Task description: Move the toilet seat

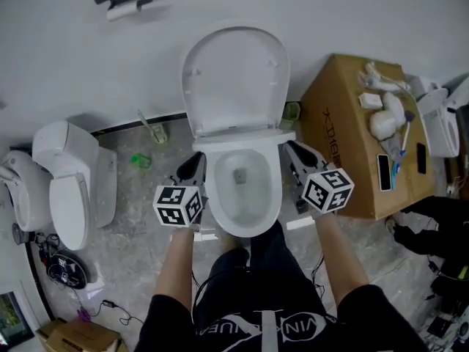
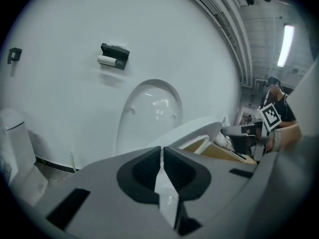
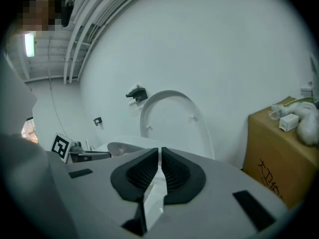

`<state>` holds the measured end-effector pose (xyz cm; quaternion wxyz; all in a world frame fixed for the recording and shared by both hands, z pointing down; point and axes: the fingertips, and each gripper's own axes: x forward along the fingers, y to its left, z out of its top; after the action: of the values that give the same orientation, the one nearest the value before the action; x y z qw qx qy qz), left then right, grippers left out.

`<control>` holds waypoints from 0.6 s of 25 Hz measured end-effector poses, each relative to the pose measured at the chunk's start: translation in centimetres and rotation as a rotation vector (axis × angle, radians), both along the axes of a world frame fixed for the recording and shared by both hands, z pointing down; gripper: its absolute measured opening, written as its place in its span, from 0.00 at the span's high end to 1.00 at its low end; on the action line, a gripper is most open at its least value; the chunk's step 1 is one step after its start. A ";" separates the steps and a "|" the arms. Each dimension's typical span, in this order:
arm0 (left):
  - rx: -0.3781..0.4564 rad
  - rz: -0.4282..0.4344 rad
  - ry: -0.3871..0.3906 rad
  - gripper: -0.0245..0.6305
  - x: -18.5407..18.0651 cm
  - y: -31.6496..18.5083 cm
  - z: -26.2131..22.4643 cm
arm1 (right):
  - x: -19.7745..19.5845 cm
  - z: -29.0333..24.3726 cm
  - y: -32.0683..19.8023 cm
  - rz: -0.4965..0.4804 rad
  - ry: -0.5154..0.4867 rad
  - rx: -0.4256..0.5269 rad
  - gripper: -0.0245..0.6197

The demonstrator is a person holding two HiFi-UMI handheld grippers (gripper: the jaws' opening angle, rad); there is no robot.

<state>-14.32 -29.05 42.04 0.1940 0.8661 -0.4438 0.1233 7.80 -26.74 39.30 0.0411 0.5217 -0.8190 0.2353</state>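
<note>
Left gripper (image 2: 162, 156) and right gripper (image 3: 159, 158) fingers each pinch a side edge of the seat (image 1: 275, 189), which sits slightly tilted over the bowl (image 1: 240, 185). Risk: the thin, smooth rim slips free if the hands lift unevenly, and the seat slams down.

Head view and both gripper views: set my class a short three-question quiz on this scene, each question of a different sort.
1. True or false: the lid is raised.
2. What are the left gripper and right gripper both clamped on?
3. The box stands on which side? A) the left gripper's B) the right gripper's C) behind the person

Key: 1 true; 2 the seat, one edge each; 3 B.
</note>
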 end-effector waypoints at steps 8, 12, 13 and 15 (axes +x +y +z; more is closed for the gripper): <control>0.029 -0.018 -0.012 0.94 0.1 -4.6 -1.6 | 0.2 -1.7 -5.1 0.005 0.018 0.037 0.92; 0.038 -0.025 -0.003 0.94 0.2 -6.9 -2.2 | 0.3 -2.4 -7.6 0.024 0.028 0.059 0.92; 0.040 -0.027 -0.003 0.94 0.2 -7.5 -2.3 | 0.3 -2.5 -8.2 0.028 0.028 0.063 0.92; 0.045 -0.030 -0.005 0.94 0.1 -8.4 -2.5 | 0.2 -2.7 -9.2 0.031 0.032 0.068 0.92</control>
<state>-14.21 -37.42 39.54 0.1752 0.8632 -0.4599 0.1125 8.05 -35.95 36.63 0.0329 0.5393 -0.8175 0.1995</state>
